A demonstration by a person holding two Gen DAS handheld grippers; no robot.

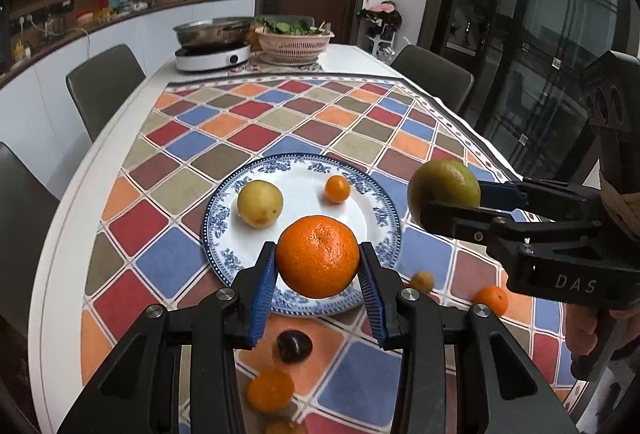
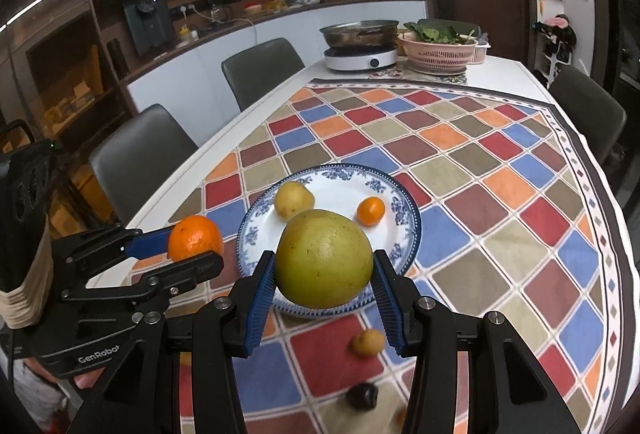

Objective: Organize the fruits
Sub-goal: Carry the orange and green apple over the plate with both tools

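My left gripper [image 1: 318, 270] is shut on a large orange [image 1: 318, 256], held above the near rim of the blue-patterned plate [image 1: 372, 218]. My right gripper [image 2: 325, 280] is shut on a big yellow-green citrus [image 2: 325, 259], also above the plate's [image 2: 404, 210] near edge. On the plate lie a pale yellow fruit [image 1: 260, 203] and a small tangerine [image 1: 337, 188]. Each view shows the other gripper from the side: the right gripper [image 1: 424, 206] with the citrus [image 1: 444, 186], the left gripper [image 2: 212, 250] with the orange [image 2: 195, 236].
Loose on the checked cloth near me lie a dark plum [image 1: 294, 345], a tangerine [image 1: 270, 390], a small brown fruit [image 1: 422, 281] and another tangerine [image 1: 491, 299]. At the table's far end stand a hotplate with a pan [image 1: 212, 54] and a pink basket of greens [image 1: 294, 42]. Chairs line both sides.
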